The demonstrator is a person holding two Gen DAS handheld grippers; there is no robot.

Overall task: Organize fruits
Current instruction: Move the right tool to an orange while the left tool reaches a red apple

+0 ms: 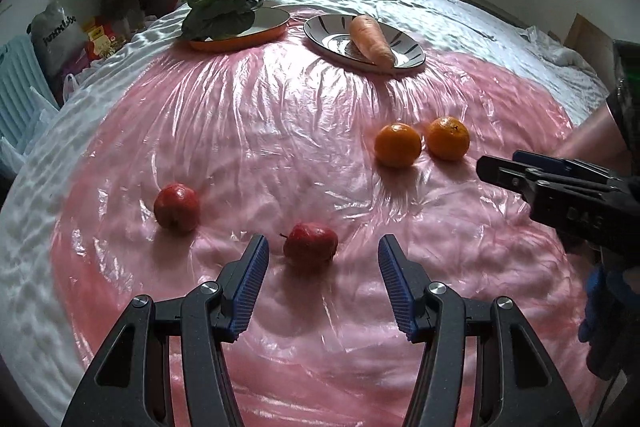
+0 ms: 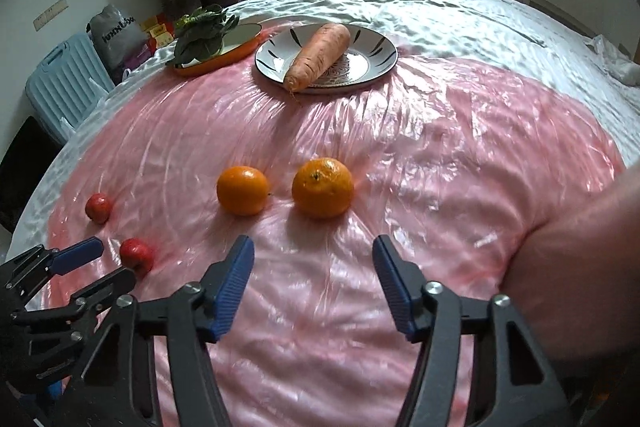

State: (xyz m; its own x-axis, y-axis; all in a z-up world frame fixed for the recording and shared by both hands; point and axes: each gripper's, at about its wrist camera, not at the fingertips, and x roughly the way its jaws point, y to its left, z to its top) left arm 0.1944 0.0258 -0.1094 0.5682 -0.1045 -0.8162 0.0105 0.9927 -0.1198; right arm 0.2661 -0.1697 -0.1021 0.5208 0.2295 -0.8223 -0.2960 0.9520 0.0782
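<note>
Two red apples (image 1: 310, 241) (image 1: 177, 207) and two oranges (image 2: 242, 190) (image 2: 323, 187) lie apart on the pink plastic sheet (image 1: 280, 131) covering the bed. The left tongs (image 1: 323, 259) stand open and empty over the nearer apple; the right tongs (image 2: 313, 257) stand open and empty near the oranges.

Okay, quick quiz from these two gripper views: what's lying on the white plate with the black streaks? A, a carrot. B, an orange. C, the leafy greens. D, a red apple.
A: the carrot lies across the white plate with black streaks, while the leafy greens sit on the orange-rimmed dish beside it.
</note>
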